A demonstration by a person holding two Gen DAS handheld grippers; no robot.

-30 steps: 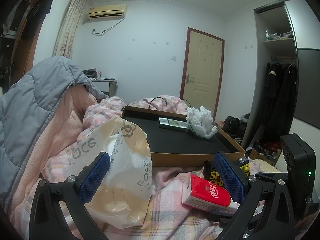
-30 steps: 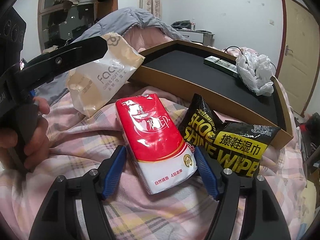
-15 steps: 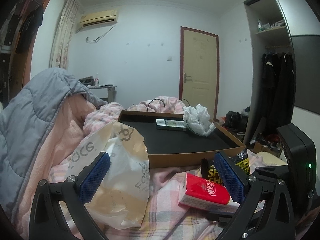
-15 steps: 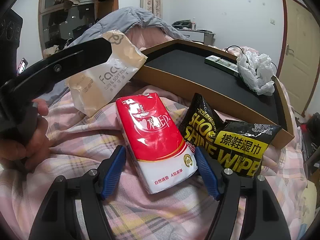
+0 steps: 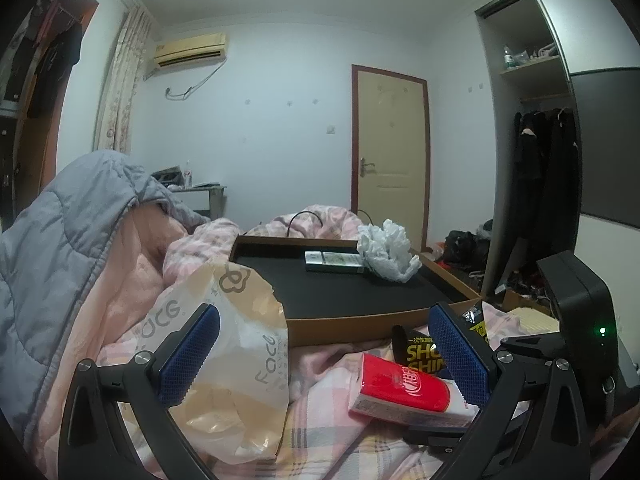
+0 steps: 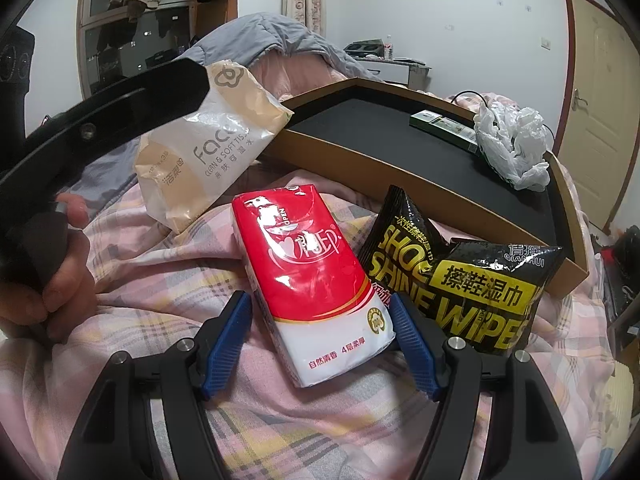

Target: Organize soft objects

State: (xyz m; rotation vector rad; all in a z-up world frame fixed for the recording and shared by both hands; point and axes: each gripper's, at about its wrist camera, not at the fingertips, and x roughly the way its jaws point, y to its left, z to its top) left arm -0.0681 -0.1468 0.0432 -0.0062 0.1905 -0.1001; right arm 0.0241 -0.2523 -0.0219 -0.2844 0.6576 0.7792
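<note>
- The right gripper (image 6: 320, 340) sat low on the bed (image 6: 280, 432), jaws wide, straddling the near end of the red tissue pack (image 6: 308, 280) without squeezing it, seemingly lined up for a grasp.
- The left gripper (image 5: 324, 352) hovered with jaws wide and empty, beside the beige wipes bag (image 5: 236, 340).
- The black shoe-wipes pouch (image 6: 460, 280) leaned against the tray (image 6: 360, 176), which already held a crumpled plastic bag (image 6: 512, 140) and a green box (image 6: 444, 126), so it was probably the destination.
</note>
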